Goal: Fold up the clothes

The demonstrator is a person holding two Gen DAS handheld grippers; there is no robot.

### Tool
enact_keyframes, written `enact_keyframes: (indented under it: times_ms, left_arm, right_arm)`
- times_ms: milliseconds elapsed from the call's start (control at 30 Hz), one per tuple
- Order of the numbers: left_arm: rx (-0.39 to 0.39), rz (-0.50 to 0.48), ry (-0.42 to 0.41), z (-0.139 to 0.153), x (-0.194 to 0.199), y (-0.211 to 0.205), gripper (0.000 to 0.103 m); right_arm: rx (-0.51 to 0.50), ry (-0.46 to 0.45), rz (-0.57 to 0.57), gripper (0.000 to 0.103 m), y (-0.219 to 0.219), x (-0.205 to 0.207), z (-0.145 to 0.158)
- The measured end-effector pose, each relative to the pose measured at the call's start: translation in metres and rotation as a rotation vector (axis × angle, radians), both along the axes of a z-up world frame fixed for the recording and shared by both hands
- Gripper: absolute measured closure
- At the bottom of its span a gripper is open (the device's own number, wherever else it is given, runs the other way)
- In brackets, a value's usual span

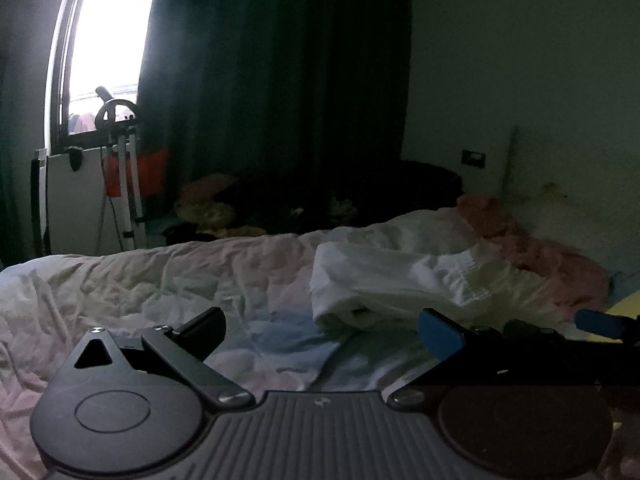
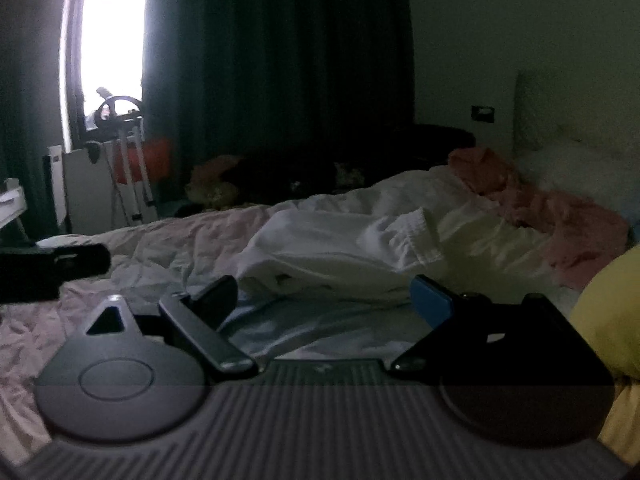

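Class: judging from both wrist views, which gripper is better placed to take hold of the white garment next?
Probably the right gripper: its open jaws frame the white garment close ahead. From the left gripper, the garment lies off to the right.

White garment [image 1: 400, 280] beyond spread jaws

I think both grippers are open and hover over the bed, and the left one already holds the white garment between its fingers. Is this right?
Not quite. The left gripper holds nothing: the left wrist view shows its fingers spread apart with only the bed sheet between them, the white garment lying just ahead. The right gripper is open too, as you say.
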State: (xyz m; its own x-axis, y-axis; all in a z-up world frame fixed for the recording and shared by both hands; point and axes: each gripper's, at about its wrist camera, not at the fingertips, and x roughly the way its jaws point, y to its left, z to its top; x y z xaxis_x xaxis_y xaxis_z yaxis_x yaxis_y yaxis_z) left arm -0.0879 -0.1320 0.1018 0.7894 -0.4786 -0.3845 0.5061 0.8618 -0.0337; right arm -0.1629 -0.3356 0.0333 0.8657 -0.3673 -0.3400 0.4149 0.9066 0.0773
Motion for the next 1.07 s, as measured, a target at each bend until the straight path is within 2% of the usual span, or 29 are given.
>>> enact_keyframes:
  times_ms: [267, 1067]
  left_arm:
    - [-0.001, 0.006, 0.0, 0.0, -0.003, 0.004, 0.0]
    - [0.007, 0.015, -0.007, 0.003, -0.007, 0.004, 0.0]
  right_arm:
    - [0.049, 0.001, 0.001, 0.008, -0.009, -0.002, -0.001]
    - [0.077, 0.028, 0.006, 0.008, -0.014, 0.001, -0.002]
